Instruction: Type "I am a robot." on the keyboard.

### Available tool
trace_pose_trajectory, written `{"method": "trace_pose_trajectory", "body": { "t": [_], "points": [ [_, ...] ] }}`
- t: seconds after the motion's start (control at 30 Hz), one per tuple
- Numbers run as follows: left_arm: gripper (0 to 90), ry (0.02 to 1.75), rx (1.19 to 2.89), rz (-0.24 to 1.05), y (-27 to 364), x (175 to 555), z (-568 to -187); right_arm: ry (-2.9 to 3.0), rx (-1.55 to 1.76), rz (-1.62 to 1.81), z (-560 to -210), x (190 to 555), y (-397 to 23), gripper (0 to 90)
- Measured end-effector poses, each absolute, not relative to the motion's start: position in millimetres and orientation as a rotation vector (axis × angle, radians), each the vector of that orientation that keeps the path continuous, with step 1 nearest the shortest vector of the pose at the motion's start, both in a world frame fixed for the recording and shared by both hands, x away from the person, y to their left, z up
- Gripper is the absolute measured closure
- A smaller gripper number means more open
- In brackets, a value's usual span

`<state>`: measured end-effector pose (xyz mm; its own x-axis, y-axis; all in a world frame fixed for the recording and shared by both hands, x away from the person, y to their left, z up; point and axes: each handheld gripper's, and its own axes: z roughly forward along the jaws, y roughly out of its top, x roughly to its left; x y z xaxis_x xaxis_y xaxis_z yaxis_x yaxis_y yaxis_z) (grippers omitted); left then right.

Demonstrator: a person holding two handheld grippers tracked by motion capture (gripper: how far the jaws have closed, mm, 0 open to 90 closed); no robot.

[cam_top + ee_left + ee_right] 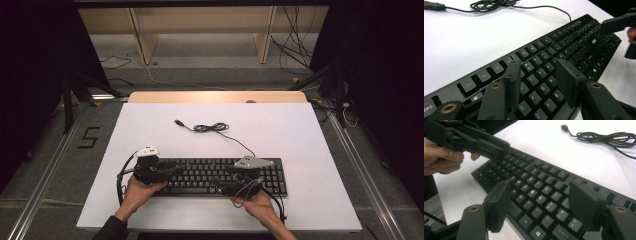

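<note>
A black keyboard (200, 167) lies near the front edge of the white tabletop (300, 130). Its cable (210, 128) coils behind it and ends in a loose USB plug (177, 122). My left gripper (176, 171) hovers over the keyboard's left end, open; in the left gripper view (539, 68) its jaws straddle the T, G and H keys of the keyboard (574, 47). My right gripper (222, 181) hangs open over the right half; in the right gripper view (541, 190) its jaws spread above the keyboard (534, 170) around the O and P keys. Each gripper faces the other.
The right gripper view shows the left gripper (474, 140) and the hand (441, 157) holding it at the upper left. A wooden strip (217, 96) edges the table's far side. Beyond stand a wooden shelf frame (200, 30) and floor cables (295, 50). Metal rails run along both sides.
</note>
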<state>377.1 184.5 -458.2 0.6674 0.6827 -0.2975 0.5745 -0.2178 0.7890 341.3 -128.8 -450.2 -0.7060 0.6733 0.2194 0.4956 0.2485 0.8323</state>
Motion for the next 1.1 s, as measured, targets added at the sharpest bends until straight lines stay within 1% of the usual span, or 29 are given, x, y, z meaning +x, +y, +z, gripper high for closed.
{"method": "trace_pose_trajectory", "body": {
  "t": [0.17, 0.37, 0.6, 0.77, 0.87, 1.1],
  "points": [
    [46.0, 0.986, 1.874, 0.142, 190, 372, -456, 2.333, 1.107, 1.448, -450, 342, -129, 35.8],
    [41.0, 0.984, 1.828, 0.143, 197, 365, -455, 2.334, 1.106, 1.445, -451, 342, -129, 38.3],
    [37.4, 0.979, 1.800, 0.152, 201, 356, -455, 2.374, 1.106, 1.393, -453, 343, -125, 51.8],
    [34.5, 0.974, 1.790, 0.162, 202, 352, -456, 2.408, 1.098, 1.360, -456, 345, -121, 67.2],
    [33.5, 0.975, 1.784, 0.164, 203, 350, -457, 2.426, 1.093, 1.344, -458, 346, -118, 74.7],
    [32.7, 0.969, 1.778, 0.173, 205, 345, -456, 2.463, 1.091, 1.299, -463, 350, -112, 86.5]
  ]
}}
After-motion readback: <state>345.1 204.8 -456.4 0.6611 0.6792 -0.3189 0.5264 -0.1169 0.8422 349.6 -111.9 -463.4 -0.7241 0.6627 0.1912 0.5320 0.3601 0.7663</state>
